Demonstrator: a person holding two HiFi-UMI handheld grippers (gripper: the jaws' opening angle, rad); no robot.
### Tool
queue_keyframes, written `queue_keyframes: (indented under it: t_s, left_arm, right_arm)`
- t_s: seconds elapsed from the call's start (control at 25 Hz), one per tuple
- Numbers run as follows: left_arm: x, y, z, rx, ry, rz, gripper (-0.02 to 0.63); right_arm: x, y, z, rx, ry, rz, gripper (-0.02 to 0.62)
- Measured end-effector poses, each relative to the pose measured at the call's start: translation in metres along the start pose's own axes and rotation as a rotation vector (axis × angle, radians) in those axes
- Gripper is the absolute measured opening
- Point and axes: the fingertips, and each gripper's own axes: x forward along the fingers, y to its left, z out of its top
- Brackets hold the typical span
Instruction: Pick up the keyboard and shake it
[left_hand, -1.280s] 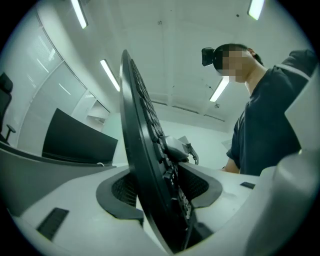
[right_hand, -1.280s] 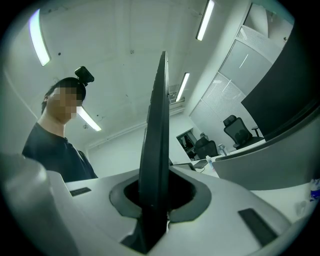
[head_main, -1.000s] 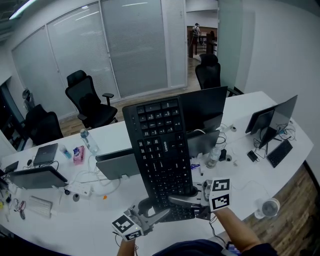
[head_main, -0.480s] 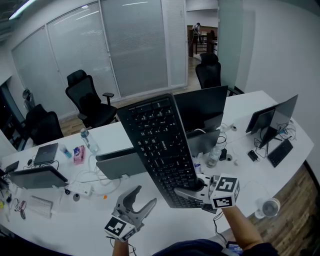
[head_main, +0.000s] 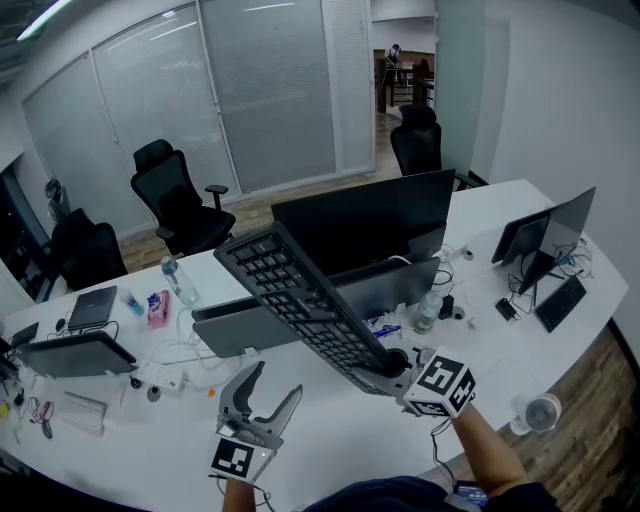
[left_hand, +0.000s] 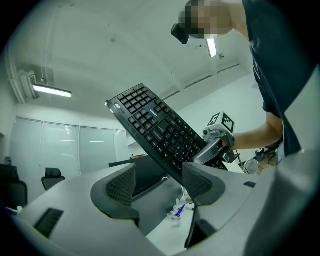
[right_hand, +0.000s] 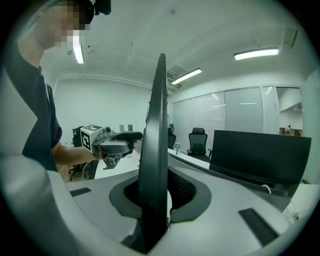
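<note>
Keyboard (head_main: 300, 300) has swung from nearly upright, keys toward the head camera, to a flatter slant with its far end leaning left, so the shake looks under way. It hangs in the air above the desk (head_main: 330, 445), its near short end clenched edge-on in the right gripper (head_main: 392, 368). The left gripper (head_main: 272, 385) has let go and dropped away to the left, jaws spread with nothing between them. Held by one gripper, the long board may twist in the grip. A water bottle (head_main: 178, 282) stands on the desk's left part, a second bottle (head_main: 428, 312) near the black monitor (head_main: 365, 215); how full they are is too small to tell
</note>
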Motion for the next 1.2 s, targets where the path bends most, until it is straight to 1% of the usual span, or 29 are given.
queue_keyframes:
  t_s: [0.08,0.12,0.16,0.24,0.28,0.4,0.48,0.56,0.64,0.76,0.88,1.0,1.12,1.2]
  left_arm:
    - [-0.001,0.002,0.002,0.038,0.006,0.023,0.293]
    - [-0.001,0.002,0.003,0.071,0.011,0.029,0.293]
    - [0.0,0.001,0.004,0.118,0.017,0.03,0.293]
    - [0.0,-0.001,0.009,0.248,0.029,0.012,0.293]
    - [0.0,-0.002,0.01,0.291,0.034,0.006,0.293]
    - [0.0,-0.001,0.01,0.324,0.066,0.03,0.305]
    - [0.0,-0.001,0.007,0.37,0.105,0.056,0.314]
    - [0.0,-0.001,0.005,0.423,0.127,0.082,0.319]
    - [-0.001,0.0,0.004,0.432,0.127,0.106,0.322]
    - [-0.003,0.003,0.014,0.445,0.109,0.121,0.34]
    - [-0.005,0.007,0.015,0.48,0.121,0.169,0.358]
    - [-0.005,0.007,0.015,0.565,0.15,0.198,0.377]
    - [-0.002,0.0,0.005,0.692,0.225,0.172,0.388]
    - [0.0,-0.006,-0.003,0.747,0.263,0.155,0.404]
  right_arm:
    - [0.002,-0.003,-0.005,-0.035,0.039,-0.032,0.083]
    - [0.003,-0.004,-0.007,-0.052,0.056,-0.049,0.083]
    - [0.004,-0.005,-0.009,-0.07,0.071,-0.065,0.083]
    - [0.005,-0.007,-0.014,-0.103,0.097,-0.097,0.083]
    - [0.005,-0.009,-0.015,-0.117,0.11,-0.113,0.083]
    - [0.006,-0.015,-0.02,-0.162,0.146,-0.179,0.083]
    - [0.005,-0.022,-0.022,-0.212,0.177,-0.24,0.083]
    - [0.004,-0.028,-0.023,-0.268,0.213,-0.304,0.083]
    - [0.002,-0.035,-0.027,-0.305,0.249,-0.361,0.083]
    - [0.0,-0.044,-0.031,-0.332,0.29,-0.425,0.083]
    - [-0.004,-0.051,-0.035,-0.37,0.337,-0.477,0.083]
    - [-0.006,-0.056,-0.04,-0.441,0.401,-0.513,0.083]
    - [-0.006,-0.055,-0.045,-0.5,0.455,-0.526,0.083]
    - [-0.005,-0.054,-0.049,-0.529,0.478,-0.528,0.083]
